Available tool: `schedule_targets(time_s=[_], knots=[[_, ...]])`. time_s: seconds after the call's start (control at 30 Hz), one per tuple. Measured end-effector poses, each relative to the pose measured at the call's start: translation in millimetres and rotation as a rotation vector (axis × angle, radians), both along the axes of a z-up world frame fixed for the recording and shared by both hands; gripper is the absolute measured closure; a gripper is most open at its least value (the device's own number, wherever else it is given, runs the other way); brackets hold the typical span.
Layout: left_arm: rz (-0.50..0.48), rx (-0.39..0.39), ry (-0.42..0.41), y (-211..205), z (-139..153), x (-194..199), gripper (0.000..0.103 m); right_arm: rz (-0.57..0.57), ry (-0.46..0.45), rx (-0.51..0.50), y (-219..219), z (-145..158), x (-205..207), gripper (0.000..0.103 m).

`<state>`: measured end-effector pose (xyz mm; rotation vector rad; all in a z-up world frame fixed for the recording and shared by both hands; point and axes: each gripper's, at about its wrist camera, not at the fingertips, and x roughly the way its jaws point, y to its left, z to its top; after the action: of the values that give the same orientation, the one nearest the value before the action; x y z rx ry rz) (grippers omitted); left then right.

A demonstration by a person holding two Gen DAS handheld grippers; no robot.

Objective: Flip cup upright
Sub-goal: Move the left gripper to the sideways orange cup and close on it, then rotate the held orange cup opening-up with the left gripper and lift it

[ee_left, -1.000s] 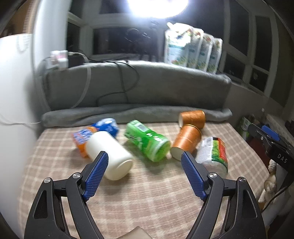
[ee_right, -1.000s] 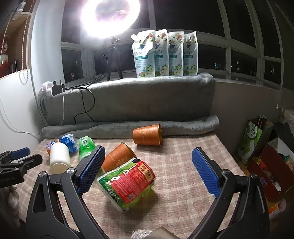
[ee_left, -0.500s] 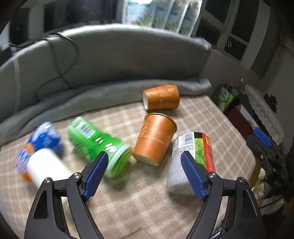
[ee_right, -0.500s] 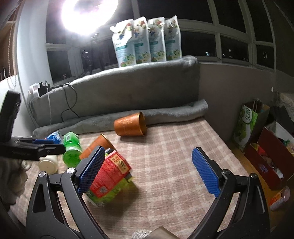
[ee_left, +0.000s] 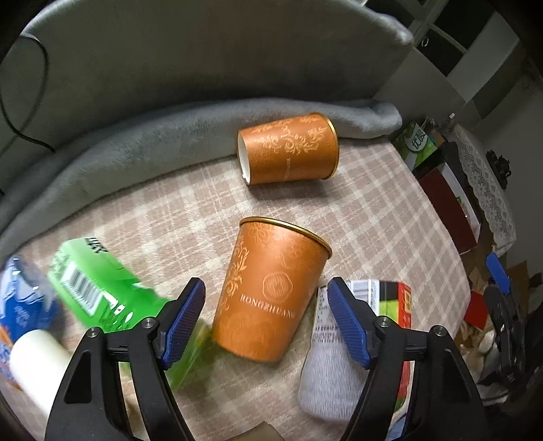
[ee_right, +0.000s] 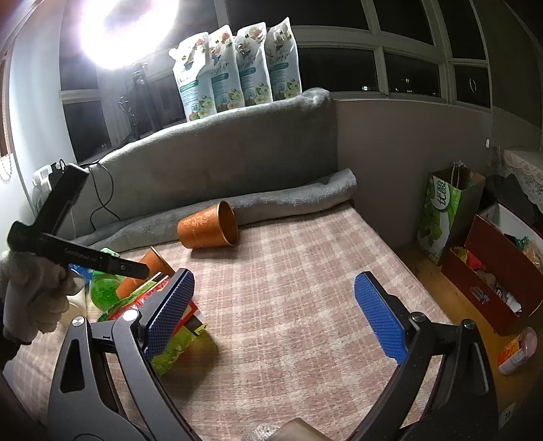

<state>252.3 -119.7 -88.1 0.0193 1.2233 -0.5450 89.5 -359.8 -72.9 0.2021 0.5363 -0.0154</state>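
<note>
Near orange cup: lying on its side at lower centre of the checked desk, wedged between green bottle and labelled can; left gripper spread wide to straddle it | right gripper released, idle | second cup toppled, upper centre | can's end cut off.

Hidden, cropped and blurred parts

From the left wrist, the green bottle is blurred, its near end behind a left finger; the white bottle and blue pack smear off the left edge, and the wrapped can blurs behind the other finger. From the right wrist, the near cup shows only partly, behind the left gripper's black arm; the lamp glares out.
</note>
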Motion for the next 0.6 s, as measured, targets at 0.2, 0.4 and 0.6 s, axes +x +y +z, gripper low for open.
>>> schedule_targets(time_s=[0.2, 0.4, 0.6], knots=[[-0.027, 0.002, 0.058, -4.9, -9.7, 14.5, 0.030, -0.019, 0.006, 0.004, -6.8, -3.3, 0.9, 0.006], [-0.047, 0.001, 0.080, -13.1, -15.0, 23.3, 0.030, -0.034, 0.019, 0.013, -11.4, -7.7, 2.8, 0.006], [-0.069, 0.029, 0.058, -21.2, -19.6, 22.9, 0.034, -0.042, 0.027, 0.017, -14.5, -9.8, 4.2, 0.006]])
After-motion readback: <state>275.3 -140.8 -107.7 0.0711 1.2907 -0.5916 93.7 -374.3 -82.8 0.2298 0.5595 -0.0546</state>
